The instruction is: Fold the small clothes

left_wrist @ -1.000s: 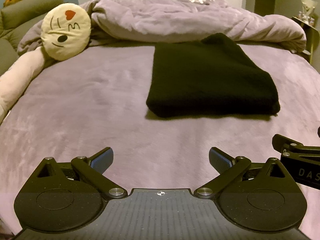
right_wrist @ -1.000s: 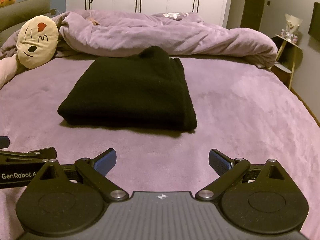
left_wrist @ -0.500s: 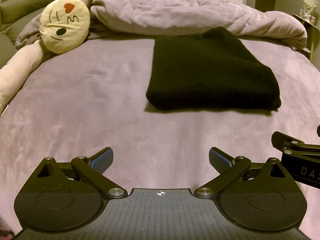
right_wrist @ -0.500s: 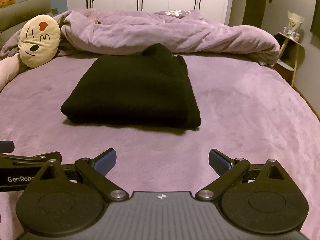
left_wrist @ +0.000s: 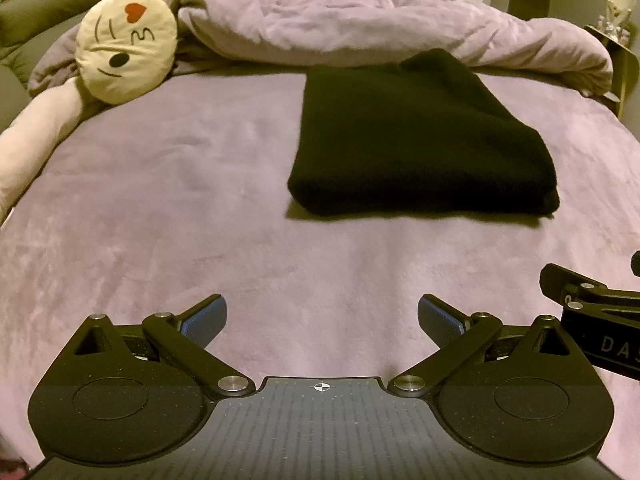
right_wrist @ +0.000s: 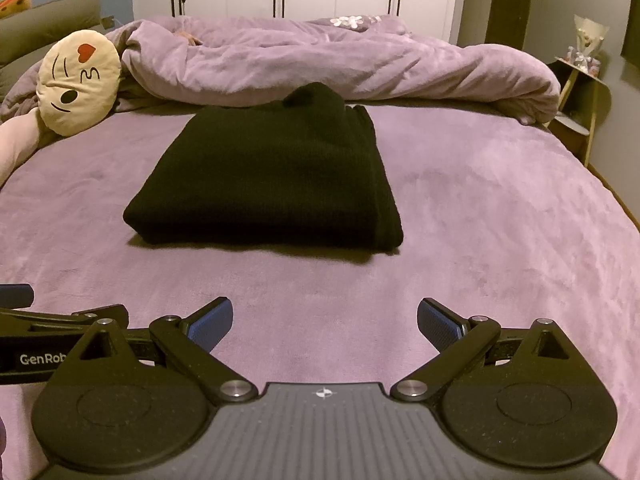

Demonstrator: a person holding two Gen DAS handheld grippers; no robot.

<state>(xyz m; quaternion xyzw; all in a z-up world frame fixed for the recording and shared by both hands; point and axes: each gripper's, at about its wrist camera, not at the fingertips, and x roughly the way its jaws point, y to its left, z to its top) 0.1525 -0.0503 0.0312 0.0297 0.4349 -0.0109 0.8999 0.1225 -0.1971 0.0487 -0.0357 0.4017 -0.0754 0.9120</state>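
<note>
The black garment [right_wrist: 264,172] lies on the bed [right_wrist: 500,220] as a neat folded rectangle, its thick fold edge toward the cameras, a small hump at its far end near the heaped duvet [right_wrist: 340,64]. Both tongs hang side by side, short of it and clear of the cloth: left tongs [left_wrist: 322,316] spread wide and empty, right tongs [right_wrist: 325,318] likewise. That stand-off suggests the fold is finished, or the person is checking it. A face cushion [left_wrist: 126,46] sits well apart.

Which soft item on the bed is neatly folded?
The black knitted garment, a flat rectangle mid-bed; the purple duvet is rumpled, and the round cream face cushion isn't folded.
</note>
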